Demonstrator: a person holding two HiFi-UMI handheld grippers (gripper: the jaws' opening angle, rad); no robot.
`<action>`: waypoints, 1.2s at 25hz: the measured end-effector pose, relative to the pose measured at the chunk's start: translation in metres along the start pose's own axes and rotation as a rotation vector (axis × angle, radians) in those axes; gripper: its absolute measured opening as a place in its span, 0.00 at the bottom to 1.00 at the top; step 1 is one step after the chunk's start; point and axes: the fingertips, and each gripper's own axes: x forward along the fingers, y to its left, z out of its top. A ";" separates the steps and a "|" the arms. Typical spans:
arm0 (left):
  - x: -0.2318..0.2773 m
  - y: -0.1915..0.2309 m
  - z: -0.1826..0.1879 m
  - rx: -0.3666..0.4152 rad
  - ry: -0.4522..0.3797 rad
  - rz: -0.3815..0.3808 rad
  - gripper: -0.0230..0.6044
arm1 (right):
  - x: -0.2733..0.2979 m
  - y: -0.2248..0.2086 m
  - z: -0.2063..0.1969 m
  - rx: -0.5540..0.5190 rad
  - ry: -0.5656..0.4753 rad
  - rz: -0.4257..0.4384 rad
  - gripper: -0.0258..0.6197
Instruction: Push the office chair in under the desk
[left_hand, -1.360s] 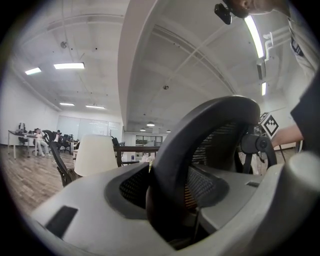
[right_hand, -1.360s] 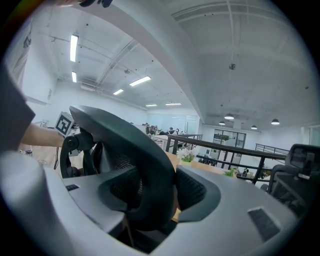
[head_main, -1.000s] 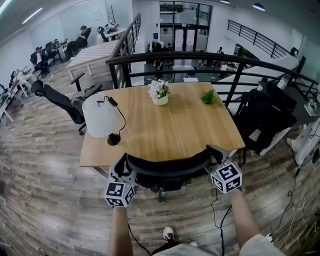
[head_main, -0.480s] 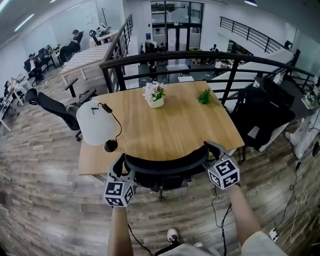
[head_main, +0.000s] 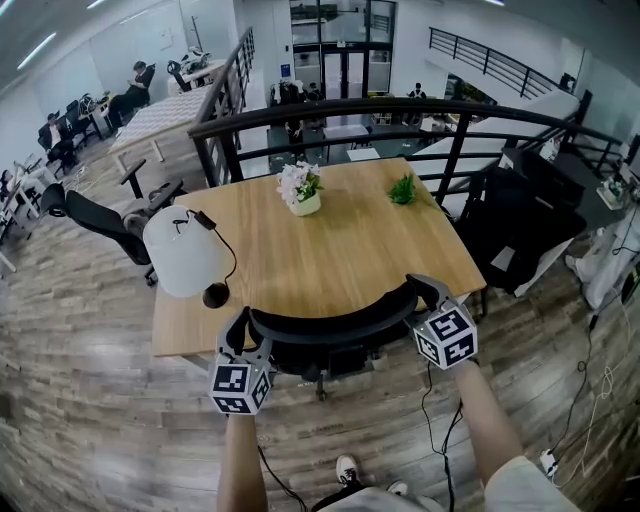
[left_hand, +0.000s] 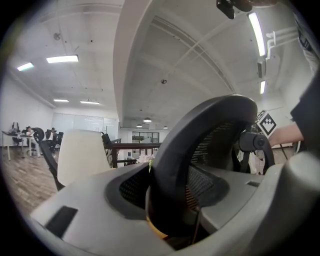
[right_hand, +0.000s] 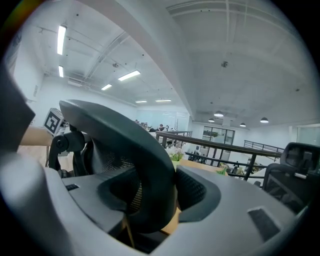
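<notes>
The black office chair (head_main: 330, 325) stands at the front edge of the wooden desk (head_main: 330, 245), its curved mesh backrest facing me. My left gripper (head_main: 244, 330) is shut on the backrest's left end. My right gripper (head_main: 426, 295) is shut on its right end. In the left gripper view the backrest rim (left_hand: 200, 130) fills the gap between the grey jaws of the left gripper (left_hand: 172, 200), with the pads against it. The right gripper view shows the same: the rim (right_hand: 125, 145) is clamped in the right gripper (right_hand: 150, 200). The seat is hidden below the backrest and desk.
On the desk stand a white lamp (head_main: 185, 250), a flower pot (head_main: 300, 190) and a small green plant (head_main: 403, 190). A black railing (head_main: 400, 110) runs behind the desk. Another black chair (head_main: 90, 215) stands left, dark furniture (head_main: 520, 220) right. Cables (head_main: 590, 400) lie on the floor.
The chair backrest and both grippers have moved slightly forward toward the desk. Both grips on the backrest stay the same.
</notes>
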 end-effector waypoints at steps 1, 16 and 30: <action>0.001 0.000 0.000 -0.007 0.002 0.003 0.46 | 0.001 -0.001 0.000 0.002 -0.001 0.002 0.42; -0.027 -0.019 -0.006 0.008 0.073 0.080 0.52 | -0.042 -0.006 -0.030 0.096 0.056 -0.006 0.46; -0.123 -0.105 0.007 -0.017 0.071 0.114 0.52 | -0.172 0.009 -0.034 0.161 0.013 0.027 0.46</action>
